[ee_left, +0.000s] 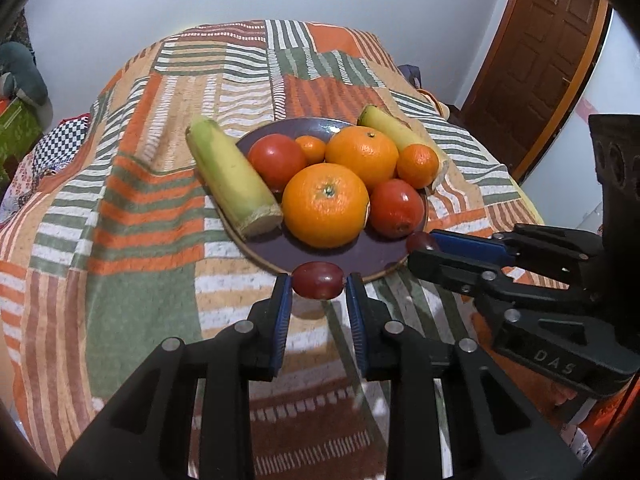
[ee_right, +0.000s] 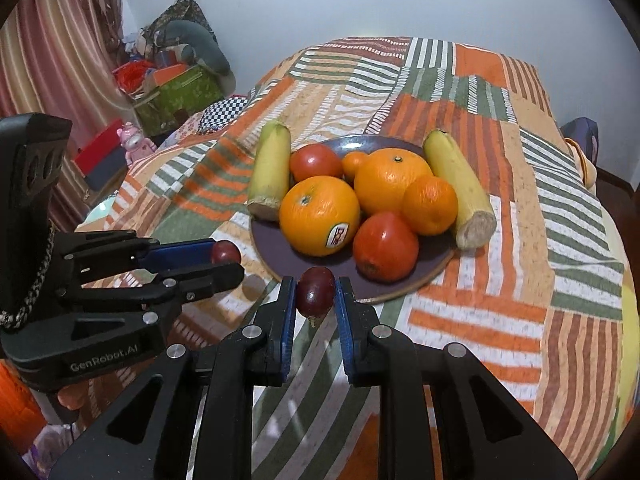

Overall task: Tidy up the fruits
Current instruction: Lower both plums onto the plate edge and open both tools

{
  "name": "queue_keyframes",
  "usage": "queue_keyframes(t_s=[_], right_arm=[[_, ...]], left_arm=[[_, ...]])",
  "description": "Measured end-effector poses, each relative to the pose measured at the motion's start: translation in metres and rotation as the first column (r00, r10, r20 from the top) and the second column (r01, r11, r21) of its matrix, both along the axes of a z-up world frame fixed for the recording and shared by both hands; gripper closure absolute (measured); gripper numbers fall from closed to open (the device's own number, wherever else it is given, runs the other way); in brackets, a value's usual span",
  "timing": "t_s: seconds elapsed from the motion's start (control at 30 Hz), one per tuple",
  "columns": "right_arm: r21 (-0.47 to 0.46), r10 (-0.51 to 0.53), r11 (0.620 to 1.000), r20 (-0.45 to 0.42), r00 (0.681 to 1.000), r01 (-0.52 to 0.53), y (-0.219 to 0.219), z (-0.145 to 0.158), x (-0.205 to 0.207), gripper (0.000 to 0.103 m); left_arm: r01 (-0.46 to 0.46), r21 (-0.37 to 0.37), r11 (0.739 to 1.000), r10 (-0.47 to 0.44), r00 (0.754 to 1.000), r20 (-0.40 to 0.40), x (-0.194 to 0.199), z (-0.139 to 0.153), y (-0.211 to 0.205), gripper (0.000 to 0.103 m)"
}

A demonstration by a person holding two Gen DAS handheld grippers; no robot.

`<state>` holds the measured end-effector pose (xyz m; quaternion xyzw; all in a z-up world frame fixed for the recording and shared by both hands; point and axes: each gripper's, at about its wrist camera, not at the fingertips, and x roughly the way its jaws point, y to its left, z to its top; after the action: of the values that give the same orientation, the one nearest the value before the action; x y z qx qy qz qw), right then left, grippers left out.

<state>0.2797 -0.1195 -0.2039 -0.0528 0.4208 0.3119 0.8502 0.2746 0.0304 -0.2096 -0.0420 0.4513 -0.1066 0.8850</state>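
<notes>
A purple plate [ee_left: 352, 254] [ee_right: 272, 240] on the patterned cloth carries two big oranges [ee_left: 326, 206], two red tomatoes [ee_left: 396, 208] and two small mandarins [ee_left: 418, 166]. A yellow-green banana piece [ee_left: 232, 178] leans on each side of it. My left gripper [ee_left: 318, 284] [ee_right: 228, 258] is shut on a dark red grape [ee_left: 318, 286] just in front of the plate's near rim. My right gripper [ee_right: 316, 284] [ee_left: 420, 248] is shut on a second dark red grape [ee_right: 316, 292], also at the near rim. The two grippers hang side by side above the cloth.
A striped orange, green and white cloth [ee_left: 132, 220] covers the whole surface. Boxes and cushions [ee_right: 176, 92] are piled at the far left beside a curtain [ee_right: 52, 52]. A brown wooden door [ee_left: 540, 64] stands at the far right.
</notes>
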Motion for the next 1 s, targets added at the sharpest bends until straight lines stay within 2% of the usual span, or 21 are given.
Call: queue_keyframes(t_s=[0.37,0.77,0.93,1.0], right_arm=[[-0.031,0.031,0.999,-0.022,0.999,-0.032,0.013,-0.016,0.017,0.085],[-0.073,0.045,0.996,-0.064,0.997,-0.05,0.02,-0.027,0.026,0.085],[-0.064,0.044,0.997,-0.084,0.996,-0.049,0.017,-0.025,0.026,0.071],[-0.062,0.041,0.997,-0.068,0.997,-0.045,0.015,-0.02,0.023,0.071]], left_arm=[[-0.007,-0.016,1.0,0.006,0.998,-0.055,0.03,-0.021,0.006,0.075],[0.006,0.031,1.0,-0.005,0.999,-0.042,0.033,-0.022,0.002,0.073],[-0.01,0.014,1.0,0.011,0.998,-0.058,0.029,-0.021,0.007,0.071],[-0.019,0.016,1.0,0.02,0.999,-0.048,0.025,-0.016,0.008,0.071]])
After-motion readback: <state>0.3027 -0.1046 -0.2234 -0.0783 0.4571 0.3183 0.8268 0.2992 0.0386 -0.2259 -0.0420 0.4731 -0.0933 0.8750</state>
